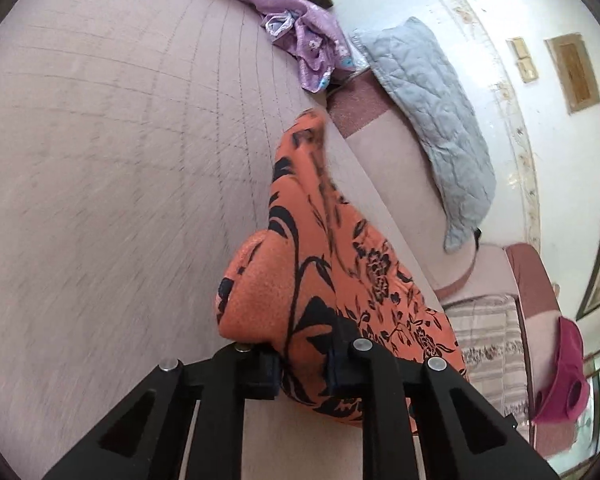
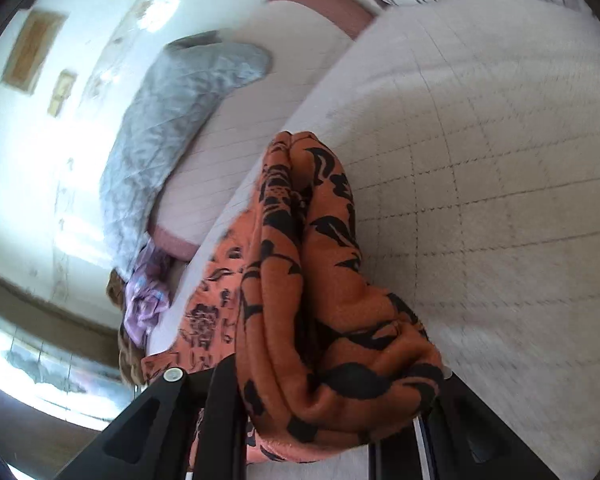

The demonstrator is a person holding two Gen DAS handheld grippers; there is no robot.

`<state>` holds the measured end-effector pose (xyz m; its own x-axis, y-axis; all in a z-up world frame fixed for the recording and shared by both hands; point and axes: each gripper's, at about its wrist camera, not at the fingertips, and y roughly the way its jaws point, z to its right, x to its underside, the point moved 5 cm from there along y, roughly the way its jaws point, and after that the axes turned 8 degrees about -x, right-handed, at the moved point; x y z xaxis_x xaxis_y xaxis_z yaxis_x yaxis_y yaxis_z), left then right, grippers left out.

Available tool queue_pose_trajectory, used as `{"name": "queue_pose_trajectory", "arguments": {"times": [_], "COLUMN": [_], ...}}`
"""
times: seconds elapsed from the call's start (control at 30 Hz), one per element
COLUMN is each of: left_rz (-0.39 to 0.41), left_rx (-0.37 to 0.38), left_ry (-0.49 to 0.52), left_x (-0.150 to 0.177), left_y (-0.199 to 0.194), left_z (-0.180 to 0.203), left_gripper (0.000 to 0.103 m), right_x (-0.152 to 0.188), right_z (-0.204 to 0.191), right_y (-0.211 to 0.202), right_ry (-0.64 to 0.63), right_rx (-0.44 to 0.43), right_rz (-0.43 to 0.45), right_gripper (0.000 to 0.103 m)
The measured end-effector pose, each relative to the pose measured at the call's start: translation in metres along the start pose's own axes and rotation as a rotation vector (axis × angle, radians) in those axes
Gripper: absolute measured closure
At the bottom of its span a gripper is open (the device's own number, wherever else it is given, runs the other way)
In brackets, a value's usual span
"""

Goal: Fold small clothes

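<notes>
Above the quilted pink bed (image 1: 100,160), orange black-flowered garment (image 1: 324,280) pinched between left gripper (image 1: 302,372) pads, bunched over and clenched in right gripper (image 2: 324,432), trailing forward from both.

Fuzzy, matt orange cloth (image 1: 320,280) with black print lies on a stitched, quilted bedspread (image 1: 120,160), beside a satiny purple garment (image 1: 300,40), upper centre of frame.

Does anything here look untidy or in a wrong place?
Yes. The orange floral garment is bunched, not flat, gripped by the left gripper and draped over the right gripper. A purple garment lies crumpled at the mattress edge.
</notes>
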<state>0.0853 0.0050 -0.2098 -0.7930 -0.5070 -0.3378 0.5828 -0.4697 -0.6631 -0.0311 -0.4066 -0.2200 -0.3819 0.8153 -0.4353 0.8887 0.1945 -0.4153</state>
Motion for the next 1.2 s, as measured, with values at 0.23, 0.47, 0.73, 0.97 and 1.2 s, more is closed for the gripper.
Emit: {"name": "queue_pose_trajectory", "arguments": {"times": [0.23,0.47,0.73,0.97,1.2], "left_rz": [-0.087,-0.023,0.177,0.023,0.026], "left_rx": [-0.159,-0.206,-0.351,-0.481,-0.535], "left_ry": [0.058,0.118,0.438,0.509,0.670], "left_x": [0.059,0.058,0.061,0.077,0.098], "left_y": [-0.022,-0.087,-0.123,-0.032,-0.009], "left_z": [-0.054,-0.040,0.004,0.007,0.003], "left_gripper": [0.078,0.073,0.047,0.035,0.022], "right_x": [0.053,0.054,0.033,0.058,0.088], "right_z": [0.038,0.047,0.035,-0.003,0.039], "right_y": [-0.061,-0.072,-0.154,-0.121,-0.064], "right_ry": [-0.068,-0.024,-0.212,-0.320,-0.253], "right_rx": [0.045,0.055,0.193,0.079,0.185], "right_rz": [-0.119,-0.227,-0.023,-0.107,-0.245], "right_gripper": [0.084,0.073,0.063,0.067,0.075]}}
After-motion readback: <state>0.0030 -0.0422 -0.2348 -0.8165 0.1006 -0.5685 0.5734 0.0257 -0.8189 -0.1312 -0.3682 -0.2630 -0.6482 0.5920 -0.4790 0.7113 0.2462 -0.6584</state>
